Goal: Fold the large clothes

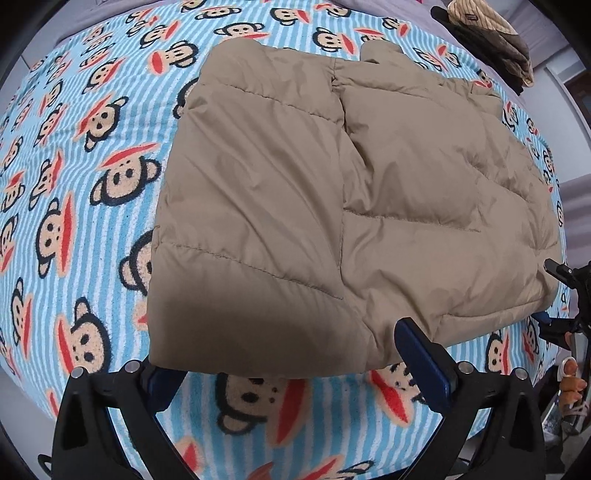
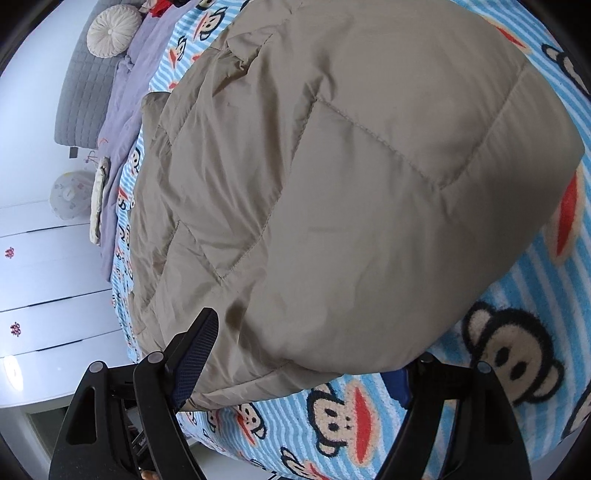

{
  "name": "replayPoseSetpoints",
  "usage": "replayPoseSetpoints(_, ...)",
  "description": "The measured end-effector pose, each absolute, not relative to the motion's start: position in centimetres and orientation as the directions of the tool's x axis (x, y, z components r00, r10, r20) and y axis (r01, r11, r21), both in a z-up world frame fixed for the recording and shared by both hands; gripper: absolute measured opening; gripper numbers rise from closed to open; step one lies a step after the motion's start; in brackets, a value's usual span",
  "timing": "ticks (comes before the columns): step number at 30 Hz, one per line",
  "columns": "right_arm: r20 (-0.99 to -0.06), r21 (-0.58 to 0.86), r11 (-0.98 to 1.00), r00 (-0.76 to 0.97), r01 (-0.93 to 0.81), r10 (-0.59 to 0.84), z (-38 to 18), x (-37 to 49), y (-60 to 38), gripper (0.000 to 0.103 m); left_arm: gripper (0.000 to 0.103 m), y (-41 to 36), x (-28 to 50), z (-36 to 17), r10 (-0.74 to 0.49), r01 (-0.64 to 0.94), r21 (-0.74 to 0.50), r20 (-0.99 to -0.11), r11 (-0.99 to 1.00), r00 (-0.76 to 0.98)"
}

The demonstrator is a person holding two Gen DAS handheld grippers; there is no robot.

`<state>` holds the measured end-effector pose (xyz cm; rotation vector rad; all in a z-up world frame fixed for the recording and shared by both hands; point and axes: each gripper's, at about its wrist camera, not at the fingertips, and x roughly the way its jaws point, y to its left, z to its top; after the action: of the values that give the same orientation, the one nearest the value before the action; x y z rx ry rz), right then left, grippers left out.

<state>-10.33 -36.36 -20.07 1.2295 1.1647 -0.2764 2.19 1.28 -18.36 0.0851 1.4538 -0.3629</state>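
Observation:
A tan quilted puffer jacket (image 1: pixel 332 192) lies folded on a blue striped monkey-print blanket (image 1: pixel 74 184). My left gripper (image 1: pixel 291 365) is open at the jacket's near hem; its left finger is under the hem and its right finger (image 1: pixel 421 358) stands beside it. In the right wrist view the jacket (image 2: pixel 351 184) fills the middle. My right gripper (image 2: pixel 299 373) is open, straddling the jacket's near corner; its left finger (image 2: pixel 195 354) lies against the cloth and its right finger is mostly hidden under the hem. The right gripper also shows at the left view's right edge (image 1: pixel 565 302).
A pile of dark and striped clothes (image 1: pixel 487 40) lies at the bed's far right corner. In the right wrist view a lilac sheet (image 2: pixel 125 96), a grey headboard (image 2: pixel 81 92) with a round cushion (image 2: pixel 112 31) and white drawers (image 2: pixel 48 277) stand at the left.

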Motion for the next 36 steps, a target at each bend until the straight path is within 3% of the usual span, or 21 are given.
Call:
replayPoseSetpoints(14,-0.849,0.526,0.518,0.381,0.674,0.366,-18.7,-9.8,-31.6,0.091,0.103,5.0,4.0,-15.8,-0.090,0.330,-0.043,-0.987,0.943,0.131)
replayPoseSetpoints(25,-0.871,0.491,0.667,0.295,0.561,0.393,-15.3,-7.3,-25.1,0.091,0.103,4.5,5.8,-16.4,-0.180,0.360,-0.123,-0.975,0.925,0.131)
replayPoseSetpoints(36,-0.879,0.473,0.747,0.306,0.467,0.365,-13.0,-3.6,-23.9,0.091,0.103,4.9,7.2,-16.2,-0.194,0.366,-0.126,-0.969,0.922,0.154)
